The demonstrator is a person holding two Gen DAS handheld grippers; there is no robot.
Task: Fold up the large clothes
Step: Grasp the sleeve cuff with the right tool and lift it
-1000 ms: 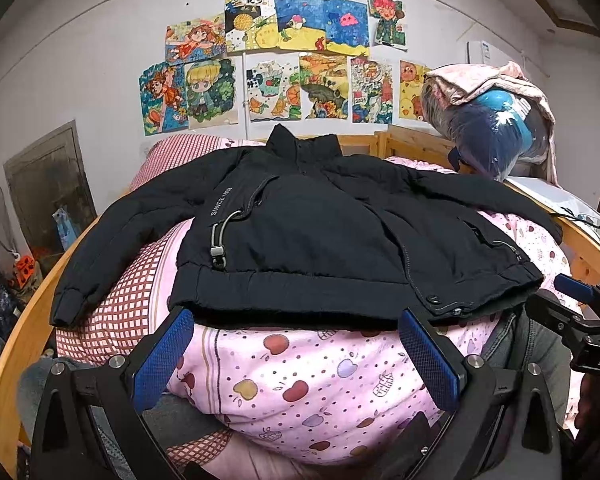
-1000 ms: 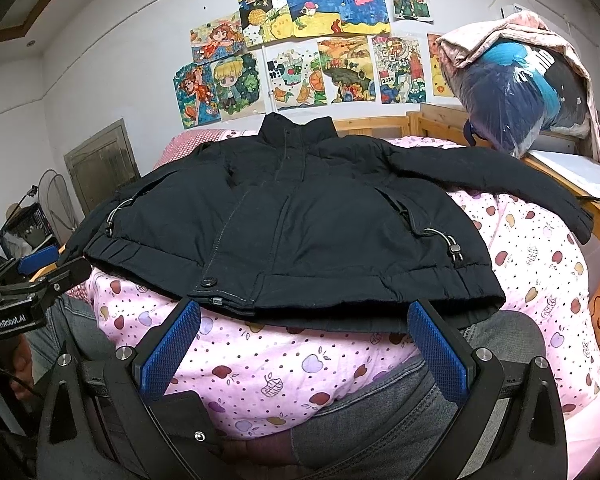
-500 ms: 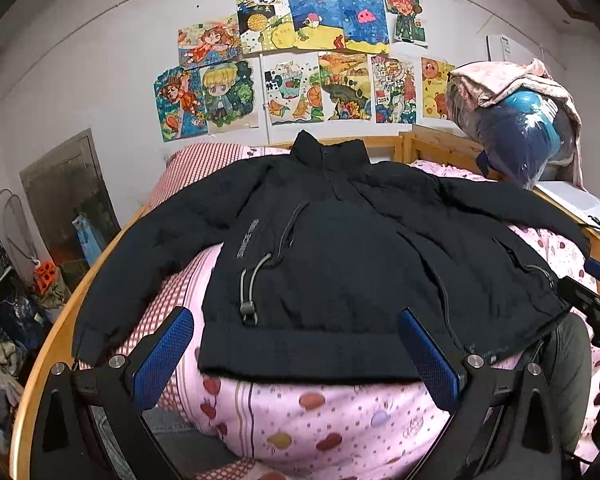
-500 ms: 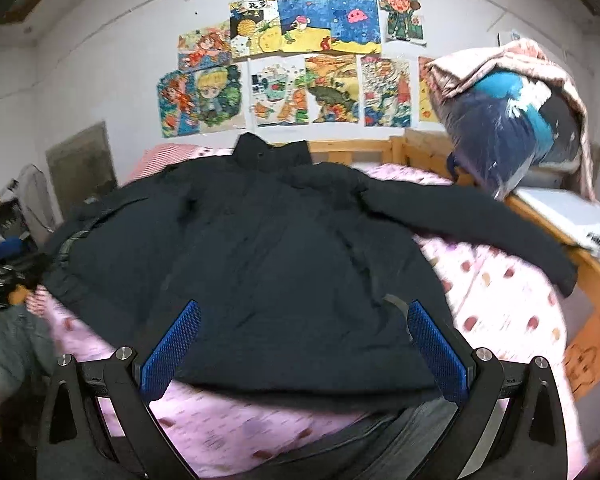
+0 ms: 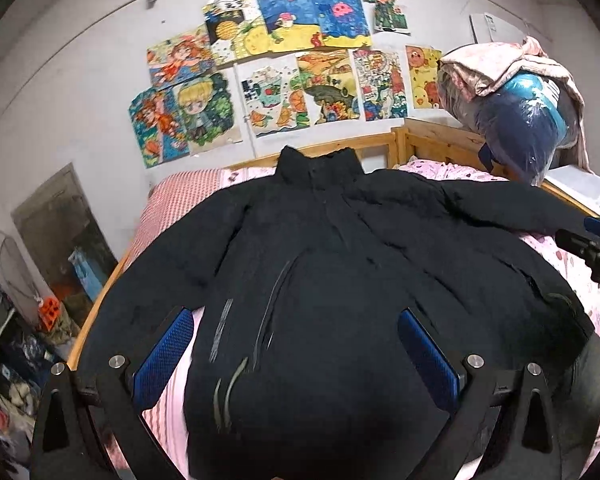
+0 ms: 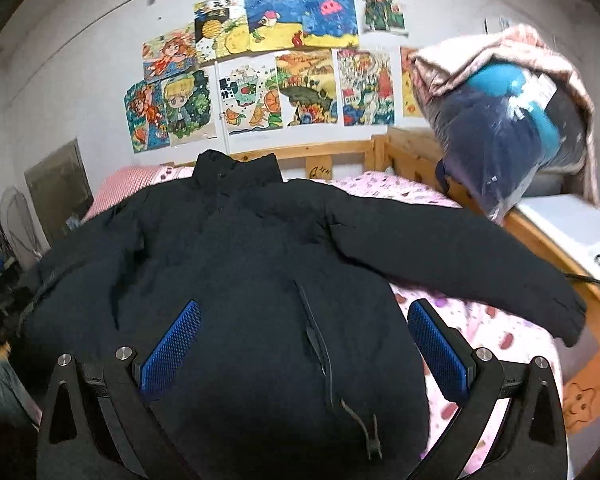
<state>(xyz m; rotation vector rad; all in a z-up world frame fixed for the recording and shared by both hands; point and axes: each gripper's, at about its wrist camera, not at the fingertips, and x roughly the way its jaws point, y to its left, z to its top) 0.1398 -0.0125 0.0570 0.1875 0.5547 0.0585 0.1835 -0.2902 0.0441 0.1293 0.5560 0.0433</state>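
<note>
Your black padded jacket (image 5: 340,280) lies spread flat on the bed's pink fruit-print quilt (image 6: 480,320), collar far, sleeves out left and right, probably so you can fold it cleanly; your left gripper (image 5: 296,354) and right gripper (image 6: 304,348) both hover above its near half, fingers (image 5: 164,354) spread wide, holding nothing.
</note>
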